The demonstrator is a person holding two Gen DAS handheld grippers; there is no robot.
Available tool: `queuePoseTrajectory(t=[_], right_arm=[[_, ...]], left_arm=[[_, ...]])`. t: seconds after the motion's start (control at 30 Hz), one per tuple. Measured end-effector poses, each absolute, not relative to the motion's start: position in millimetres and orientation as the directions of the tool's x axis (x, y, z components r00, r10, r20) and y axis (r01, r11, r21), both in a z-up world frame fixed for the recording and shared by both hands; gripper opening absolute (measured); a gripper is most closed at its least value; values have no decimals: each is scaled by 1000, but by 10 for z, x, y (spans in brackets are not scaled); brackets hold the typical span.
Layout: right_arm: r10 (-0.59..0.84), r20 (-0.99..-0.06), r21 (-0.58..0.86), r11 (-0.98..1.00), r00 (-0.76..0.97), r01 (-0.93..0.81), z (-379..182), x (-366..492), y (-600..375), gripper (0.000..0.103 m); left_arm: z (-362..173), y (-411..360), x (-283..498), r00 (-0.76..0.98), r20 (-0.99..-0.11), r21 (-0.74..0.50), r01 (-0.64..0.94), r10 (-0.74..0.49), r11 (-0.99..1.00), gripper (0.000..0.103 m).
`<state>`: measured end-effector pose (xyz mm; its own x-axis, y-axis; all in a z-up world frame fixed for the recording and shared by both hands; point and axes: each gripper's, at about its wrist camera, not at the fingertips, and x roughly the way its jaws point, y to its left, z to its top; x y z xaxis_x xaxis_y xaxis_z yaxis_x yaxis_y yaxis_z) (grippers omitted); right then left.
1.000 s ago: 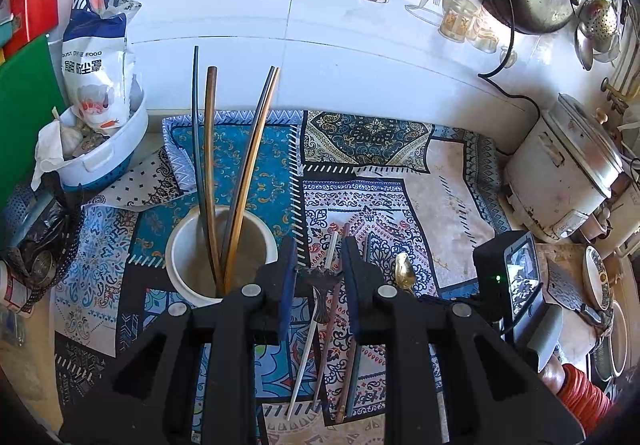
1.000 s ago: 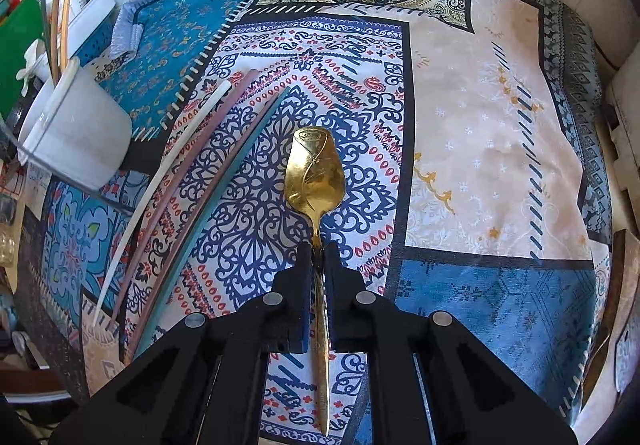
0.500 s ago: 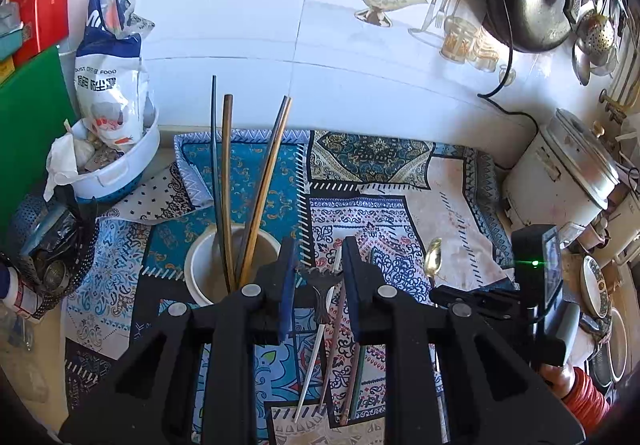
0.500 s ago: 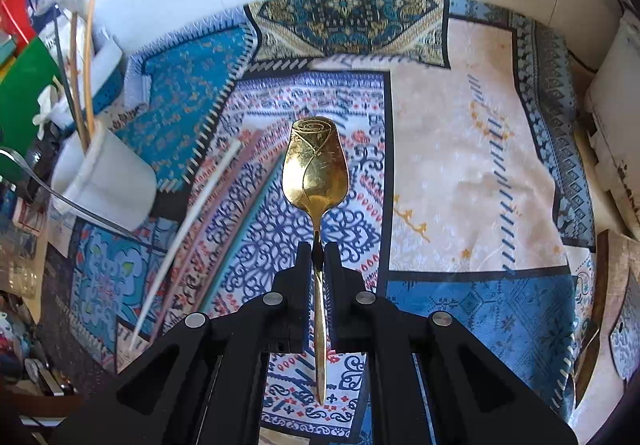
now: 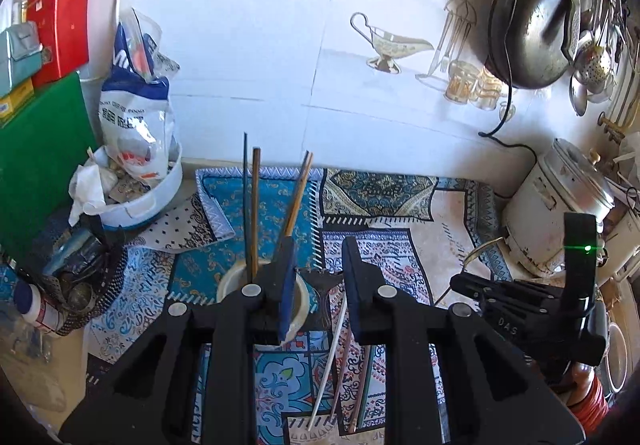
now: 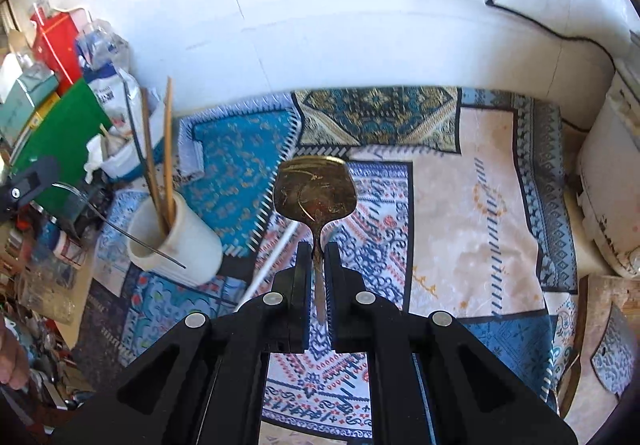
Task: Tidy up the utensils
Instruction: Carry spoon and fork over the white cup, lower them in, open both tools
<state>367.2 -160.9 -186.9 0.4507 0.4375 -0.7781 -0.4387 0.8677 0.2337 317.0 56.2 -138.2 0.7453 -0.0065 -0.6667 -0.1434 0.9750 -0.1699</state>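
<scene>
My left gripper point(image 5: 319, 277) is shut on a dark metal fork point(image 5: 320, 280), its head showing between the fingers. Just left of it and below stands a white cup point(image 5: 234, 283) holding several chopsticks point(image 5: 255, 213). A white chopstick point(image 5: 332, 353) and two brown ones lie on the patterned mat point(image 5: 400, 245) under the gripper. My right gripper point(image 6: 318, 257) is shut on the neck of a gold spoon point(image 6: 314, 191), held in the air over the mat point(image 6: 472, 205), bowl pointing away. The cup point(image 6: 176, 245) is to its left, with the fork point(image 6: 132, 237) slanting across it.
A white rice cooker point(image 5: 556, 213) stands at the right edge of the mat. A white tub with a food bag point(image 5: 136, 133), a green board point(image 5: 36, 149) and clutter crowd the left. A wok point(image 5: 528, 33) and ladles hang on the tiled wall.
Both grippers have risen and tilted up toward the wall. The gold spoon has been lifted off the mat. The fork stays gripped on the left.
</scene>
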Motion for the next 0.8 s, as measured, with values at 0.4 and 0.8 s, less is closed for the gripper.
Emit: queuePoseTrajectory(t=[0.4,0.8], right_arm=[[561,-649,263,799,513,-541,-1184,3603,-1164,6],[625,-649,302,735,433,-608,-1230,3593,-538,6]], left_arm=[[-1099,968,3264,781,-622,-134,-178,57,975,21],[-1492,1213,3448,704,-710,-127,-169,29,977,21]])
